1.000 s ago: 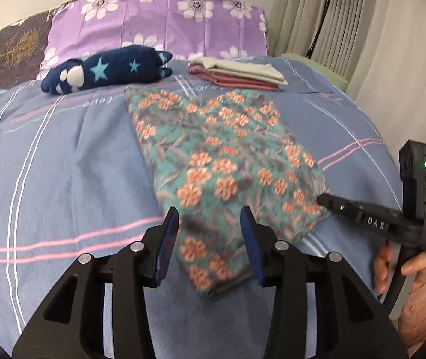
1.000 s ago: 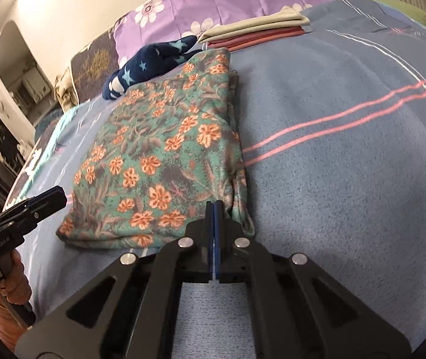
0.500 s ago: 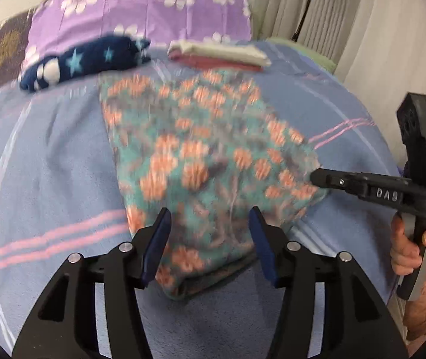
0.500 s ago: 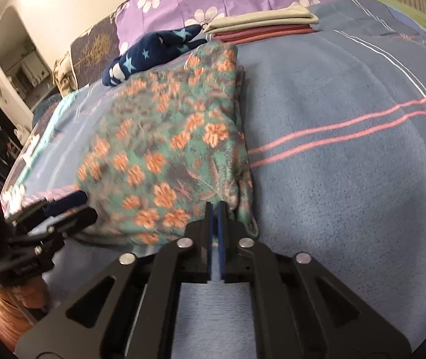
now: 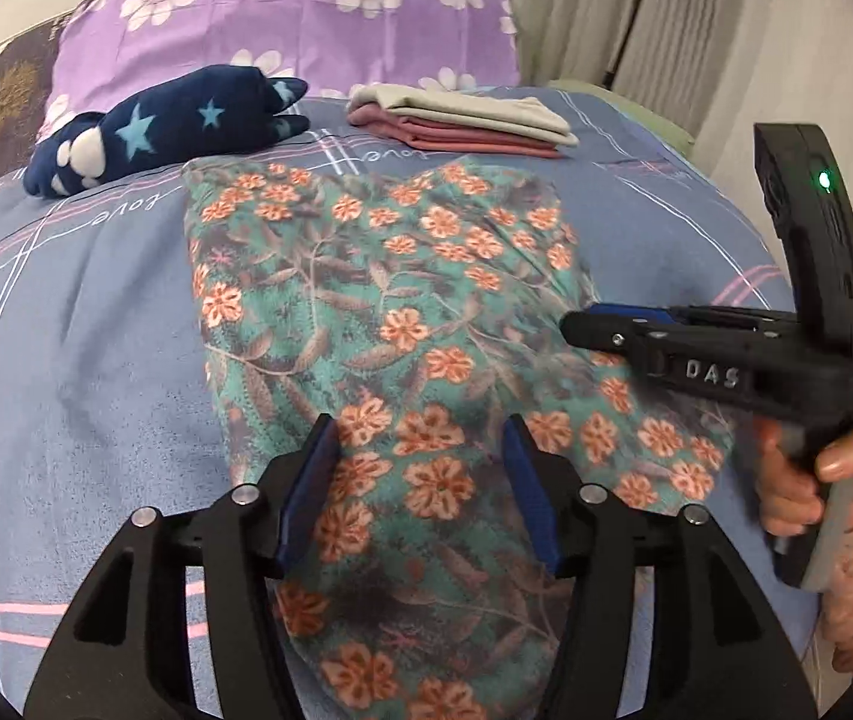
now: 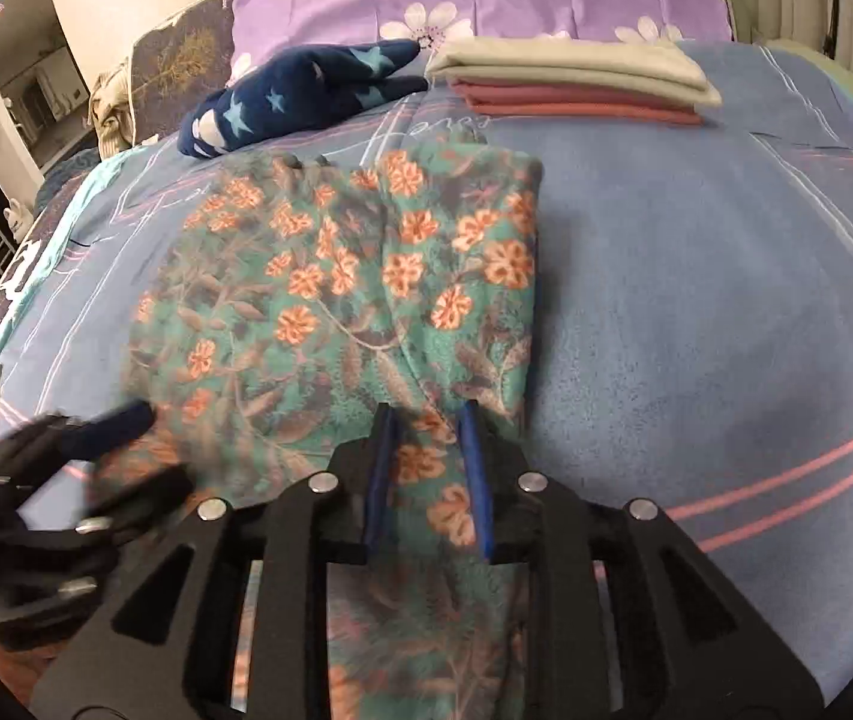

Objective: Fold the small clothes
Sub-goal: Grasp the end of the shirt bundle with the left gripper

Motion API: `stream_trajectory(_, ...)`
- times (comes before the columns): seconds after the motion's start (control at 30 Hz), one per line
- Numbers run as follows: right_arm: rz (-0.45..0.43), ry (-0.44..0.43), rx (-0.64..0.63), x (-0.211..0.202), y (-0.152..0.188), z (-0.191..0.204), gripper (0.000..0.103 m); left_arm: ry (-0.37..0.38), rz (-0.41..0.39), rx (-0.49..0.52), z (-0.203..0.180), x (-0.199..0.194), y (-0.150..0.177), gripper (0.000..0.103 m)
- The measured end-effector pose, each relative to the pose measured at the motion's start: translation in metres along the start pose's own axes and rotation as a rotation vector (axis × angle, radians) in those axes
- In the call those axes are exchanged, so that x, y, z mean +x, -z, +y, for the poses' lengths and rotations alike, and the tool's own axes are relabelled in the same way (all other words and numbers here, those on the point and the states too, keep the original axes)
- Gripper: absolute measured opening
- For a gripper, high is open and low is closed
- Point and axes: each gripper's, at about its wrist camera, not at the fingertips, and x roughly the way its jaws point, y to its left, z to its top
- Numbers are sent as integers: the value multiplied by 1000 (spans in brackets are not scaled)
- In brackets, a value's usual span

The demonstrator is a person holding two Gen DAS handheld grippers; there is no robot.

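Over the floral garment's [image 5: 402, 324] near hem, we should seat both opening, empty grippers, left [image 5: 420, 480] and right [image 6: 429, 468], before pinching evenly.

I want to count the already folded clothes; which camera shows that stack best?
The right wrist view: the folded stack sits larger there, its beige and pink layers seen edge-on. The left wrist view shows the same stack smaller, layers less distinct.

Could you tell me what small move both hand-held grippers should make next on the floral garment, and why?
Probably lower both and close on the near edge of the teal garment with orange flowers. The left hand-held gripper and right hand-held gripper are opening, with cloth showing between their jaws but not pinched, and it lies flat, still unfolded lengthwise, on the blue striped bedspread.
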Motion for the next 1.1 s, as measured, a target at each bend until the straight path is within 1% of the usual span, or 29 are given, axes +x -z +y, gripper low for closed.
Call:
stream_trajectory(0.07, -1, 44, -42, -5, 2, 7, 23, 6, 2, -1, 1, -3, -2, 58)
stream_trajectory(0.1, -1, 51, -46, -7, 2, 9, 24, 9, 4, -7, 2, -4, -4, 58)
stream_trajectory(0.17, 0, 40, -52, -12, -3, 10, 25, 28, -6, -8, 2, -12, -14, 58)
stream_trajectory(0.2, -5, 8, -44, -16, -10, 8, 26, 29, -19, 1, 3, -14, -19, 58)
stream_trajectory(0.23, -15, -12, -33, -18, -17, 5, 26, 17, -36, 17, 4, -17, -24, 58)
stream_trajectory(0.3, -38, -11, -13, -20, -35, -2, 26, -47, -58, 45, 7, -20, -36, 59)
stream_trajectory(0.33, -53, -6, -9, -20, -44, -4, 26, -72, -58, 36, 14, -18, -44, 59)
stream_trajectory(0.37, -60, -12, -9, -20, -51, -4, 26, -76, -56, 19, 19, -18, -49, 59)
stream_trajectory(0.5, -61, -91, 19, -3, -79, -11, 26, -78, -47, -75, 48, -7, -67, 61)
stream_trajectory(0.53, -53, -93, 20, 6, -83, -13, 26, -69, -39, -95, 55, 2, -70, 61)
stream_trajectory(0.57, -28, -73, 19, 17, -86, -15, 26, -70, -20, -107, 59, 11, -70, 62)
stream_trajectory(0.63, 52, -1, 41, 44, -82, -23, 26, -98, 46, -123, 66, 33, -66, 63)
stream_trajectory(0.67, 75, 2, 59, 54, -79, -27, 26, -111, 96, -135, 71, 51, -58, 70)
stream_trajectory(0.7, 66, -20, 74, 60, -76, -32, 26, -98, 67, -142, 73, 53, -53, 72)
stream_trajectory(0.73, 48, -32, 64, 59, -75, -33, 26, -78, 41, -147, 74, 50, -50, 72)
stream_trajectory(0.8, 35, -25, 40, 56, -75, -30, 27, -62, 44, -162, 77, 47, -51, 72)
stream_trajectory(0.93, 10, -9, 19, 50, -74, -27, 28, -69, 35, -151, 75, 45, -49, 73)
stream_trajectory(0.97, 5, -10, 25, 46, -73, -28, 29, -66, 31, -153, 75, 44, -49, 73)
stream_trajectory(1.03, -16, -22, 55, 28, -68, -33, 35, -50, 25, -167, 77, 42, -47, 73)
stream_trajectory(1.1, -31, -33, 57, 12, -60, -37, 36, -43, 23, -173, 77, 44, -47, 73)
